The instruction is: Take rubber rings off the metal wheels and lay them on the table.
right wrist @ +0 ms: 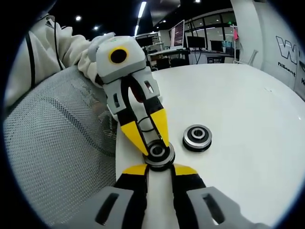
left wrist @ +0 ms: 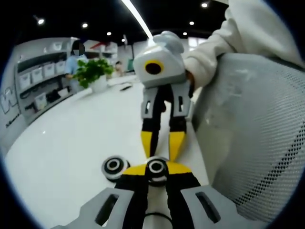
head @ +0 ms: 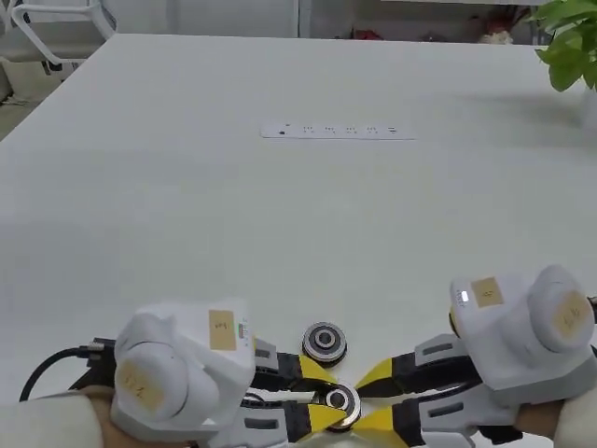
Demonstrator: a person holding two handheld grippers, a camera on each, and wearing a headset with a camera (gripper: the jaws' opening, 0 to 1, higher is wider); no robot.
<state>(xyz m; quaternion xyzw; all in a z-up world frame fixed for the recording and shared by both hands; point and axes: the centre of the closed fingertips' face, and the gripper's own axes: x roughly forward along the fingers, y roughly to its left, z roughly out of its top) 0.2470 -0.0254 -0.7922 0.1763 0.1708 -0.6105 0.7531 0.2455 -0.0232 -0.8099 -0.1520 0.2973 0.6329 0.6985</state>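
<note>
While the white tabletop [head: 168, 215] is spreading out under everything, a mesh chair [right wrist: 57, 157] is standing beside its edge and a plant [head: 569, 42] is leaning in at the far right. The left gripper [left wrist: 157, 170] and right gripper [right wrist: 160, 168] are meeting tip to tip at the near edge, both reaching onto one wheel [head: 338, 401]. The left fingers [right wrist: 137, 134] are pinching together on that wheel's rim. The right fingers [left wrist: 175, 143] are sitting slightly apart against it, and I cannot tell whether they are gripping. A socket strip [head: 336, 131] is lying well apart, toward mid-table. A second wheel [head: 325, 342] is lying flat just beside the held one, apart from both grippers, wearing a dark ring [right wrist: 196, 148] around its rim.
</note>
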